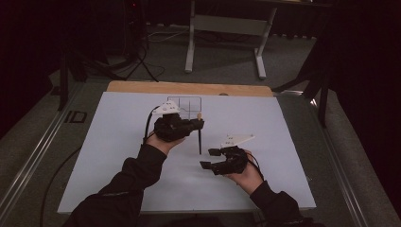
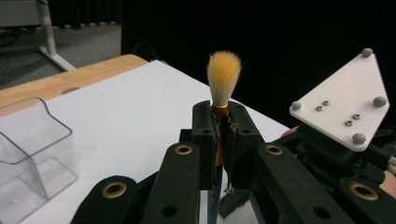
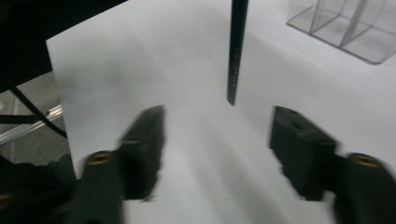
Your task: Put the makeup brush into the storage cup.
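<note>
Two grippers over the white sheet [image 1: 118, 156]: the left gripper [image 1: 197, 124] is clamped tight on the brush [image 2: 223, 88] just under its yellow bristles, handle hanging down near the clear organizer [image 1: 185, 104]. The right gripper [image 1: 211, 158], nearer, stands wide apart, holding nothing.

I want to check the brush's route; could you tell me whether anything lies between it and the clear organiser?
Nothing visible does. The brush is clamped in the left tool, and only bare white sheet separates it from the clear organiser.
</note>
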### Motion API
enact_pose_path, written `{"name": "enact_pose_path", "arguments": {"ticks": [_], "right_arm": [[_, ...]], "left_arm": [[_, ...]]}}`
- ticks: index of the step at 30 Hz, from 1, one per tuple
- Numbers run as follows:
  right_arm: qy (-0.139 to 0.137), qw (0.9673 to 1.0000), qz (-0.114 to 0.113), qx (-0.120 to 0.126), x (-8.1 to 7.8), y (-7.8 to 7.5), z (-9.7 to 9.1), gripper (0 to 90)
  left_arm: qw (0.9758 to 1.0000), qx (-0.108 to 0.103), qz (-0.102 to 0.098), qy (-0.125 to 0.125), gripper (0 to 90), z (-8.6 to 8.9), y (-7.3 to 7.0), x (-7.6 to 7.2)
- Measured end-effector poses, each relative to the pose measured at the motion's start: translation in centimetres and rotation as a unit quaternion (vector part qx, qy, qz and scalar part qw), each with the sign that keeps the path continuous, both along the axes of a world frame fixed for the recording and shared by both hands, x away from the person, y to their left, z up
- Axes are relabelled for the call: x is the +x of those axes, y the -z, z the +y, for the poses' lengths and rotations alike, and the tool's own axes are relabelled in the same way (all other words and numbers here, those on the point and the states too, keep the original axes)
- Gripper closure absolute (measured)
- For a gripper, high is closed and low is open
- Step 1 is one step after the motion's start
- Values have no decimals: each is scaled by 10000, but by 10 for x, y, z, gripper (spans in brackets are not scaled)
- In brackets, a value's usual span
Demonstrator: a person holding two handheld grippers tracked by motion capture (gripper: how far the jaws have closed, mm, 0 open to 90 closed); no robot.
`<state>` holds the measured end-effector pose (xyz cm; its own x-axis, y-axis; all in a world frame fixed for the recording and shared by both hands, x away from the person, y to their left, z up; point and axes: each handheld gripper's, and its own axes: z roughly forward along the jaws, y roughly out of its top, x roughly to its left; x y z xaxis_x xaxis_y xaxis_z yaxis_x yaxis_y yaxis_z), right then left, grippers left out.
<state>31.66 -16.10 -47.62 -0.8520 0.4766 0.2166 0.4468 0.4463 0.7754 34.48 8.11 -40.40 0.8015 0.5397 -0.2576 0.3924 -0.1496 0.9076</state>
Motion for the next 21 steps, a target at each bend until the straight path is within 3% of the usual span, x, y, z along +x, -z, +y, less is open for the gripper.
{"name": "enact_pose_path", "arguments": {"ticks": [3, 6, 17, 21], "right_arm": [[-9, 10000, 61, 23, 1, 0, -2, 188], [-122, 9999, 72, 99, 0, -1, -6, 147], [-101, 9994, -237, 225, -7, -9, -18, 137], [-29, 9993, -340, 158, -7, -12, -22, 135]], "left_arm": [[10000, 33, -22, -15, 843, 1, -1, 0], [9999, 83, -69, -41, 843, 2, -3, 0], [9989, 145, -292, -346, 842, 18, -20, 7], [9983, 178, -350, -439, 842, 24, -24, 9]]}}
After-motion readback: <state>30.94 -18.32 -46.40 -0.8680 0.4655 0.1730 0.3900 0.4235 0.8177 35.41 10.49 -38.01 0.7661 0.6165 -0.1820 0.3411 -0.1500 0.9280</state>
